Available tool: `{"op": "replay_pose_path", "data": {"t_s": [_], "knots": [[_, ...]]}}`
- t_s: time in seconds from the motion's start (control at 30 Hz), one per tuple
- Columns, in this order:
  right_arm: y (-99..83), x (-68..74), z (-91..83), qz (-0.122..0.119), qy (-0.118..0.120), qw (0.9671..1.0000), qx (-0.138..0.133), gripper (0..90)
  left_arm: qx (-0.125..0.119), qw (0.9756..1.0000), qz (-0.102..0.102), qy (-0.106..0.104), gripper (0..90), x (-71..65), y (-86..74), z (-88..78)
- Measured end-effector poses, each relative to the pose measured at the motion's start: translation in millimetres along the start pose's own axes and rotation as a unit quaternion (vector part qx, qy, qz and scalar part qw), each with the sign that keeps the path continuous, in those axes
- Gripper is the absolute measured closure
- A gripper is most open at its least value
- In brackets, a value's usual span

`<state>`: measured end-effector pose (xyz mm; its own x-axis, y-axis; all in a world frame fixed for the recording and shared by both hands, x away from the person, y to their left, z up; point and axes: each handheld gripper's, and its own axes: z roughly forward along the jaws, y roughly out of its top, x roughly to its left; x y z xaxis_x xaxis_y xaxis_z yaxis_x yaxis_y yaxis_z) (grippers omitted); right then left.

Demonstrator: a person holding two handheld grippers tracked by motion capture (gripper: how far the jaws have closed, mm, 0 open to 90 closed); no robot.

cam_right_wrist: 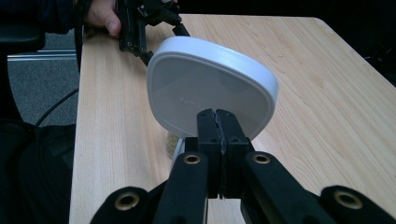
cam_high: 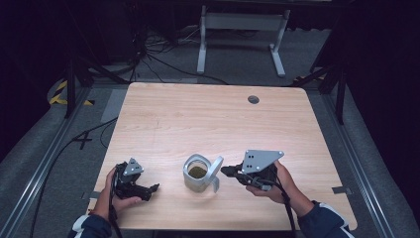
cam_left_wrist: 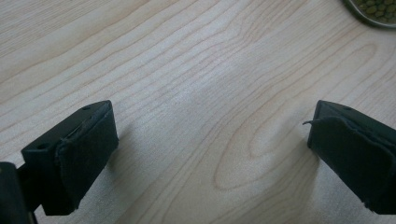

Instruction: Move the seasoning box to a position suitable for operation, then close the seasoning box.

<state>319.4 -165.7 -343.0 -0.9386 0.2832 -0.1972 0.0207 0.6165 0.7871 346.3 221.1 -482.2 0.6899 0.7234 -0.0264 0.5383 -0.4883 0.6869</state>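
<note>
A light wooden table (cam_high: 208, 114) with wavy grain lines and rounded corners sits in the middle of the high view. Near its bottom middle stands a small clear jar with a grey rim (cam_high: 196, 172), with something greenish brown inside. A smooth white rounded lid (cam_high: 216, 168) leans tilted at the jar's right side, its top edge up and its flat face turned to the right.

The right claw (cam_high: 229, 171) comes in from the lower right, held flat and pointing left at the lid. In the right gripper view its two black jaws are pressed together right in front of the lid (cam_right_wrist: 212, 88); I cannot tell if they pinch its edge.

The left claw (cam_high: 151, 189) lies low at the lower left, pointing right toward the jar. Its fuzzy black pads (cam_left_wrist: 88, 154) stand wide apart over bare wood.
</note>
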Motion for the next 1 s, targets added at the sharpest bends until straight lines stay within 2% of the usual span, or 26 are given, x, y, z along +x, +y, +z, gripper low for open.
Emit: {"op": "replay_pose_path", "data": {"t_s": [0.77,1.0], "knots": [[10.0,-2.4,18.9,-0.003,-0.002,1.0000,0.008,89.8,0.000,1.0000,0.000,0.000,2.0,0.0,0.0,0.0],[14.9,-4.3,32.7,-0.004,0.002,0.9999,0.013,89.7,-0.001,1.0000,0.001,0.000,2.0,0.1,0.1,0.1]]}}
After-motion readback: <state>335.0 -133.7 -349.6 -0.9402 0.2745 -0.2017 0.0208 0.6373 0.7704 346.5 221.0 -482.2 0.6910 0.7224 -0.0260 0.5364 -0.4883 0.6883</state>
